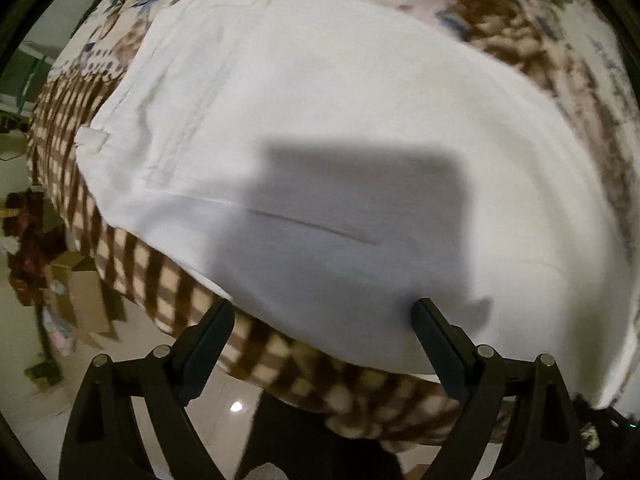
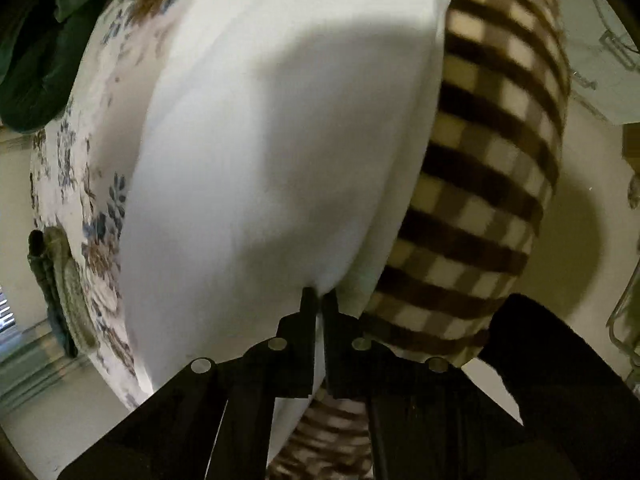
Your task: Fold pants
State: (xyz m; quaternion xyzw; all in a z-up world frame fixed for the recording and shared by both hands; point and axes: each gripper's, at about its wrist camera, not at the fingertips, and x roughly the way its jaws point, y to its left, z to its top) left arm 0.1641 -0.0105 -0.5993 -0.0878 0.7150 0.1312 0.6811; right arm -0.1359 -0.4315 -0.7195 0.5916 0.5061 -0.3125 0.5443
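Note:
White pants [image 1: 340, 120] lie spread flat on a bed covered with a floral sheet [image 1: 500, 12] and a brown checked blanket [image 1: 132, 264]. The waistband with a belt loop [image 1: 91, 141] is at the left. My left gripper [image 1: 324, 308] is open and empty, its jaws wide apart just above the near edge of the pants. In the right wrist view the pants [image 2: 280, 140] run away from me. My right gripper [image 2: 319, 294] is shut on the near edge of the white fabric, which is pinched between its fingers.
The checked blanket [image 2: 488, 168] hangs over the bed edge on the right. A dark green cloth [image 2: 44, 52] lies at the far left of the bed. Cardboard boxes [image 1: 80, 292] and clutter stand on the tiled floor [image 1: 224, 396] beside the bed.

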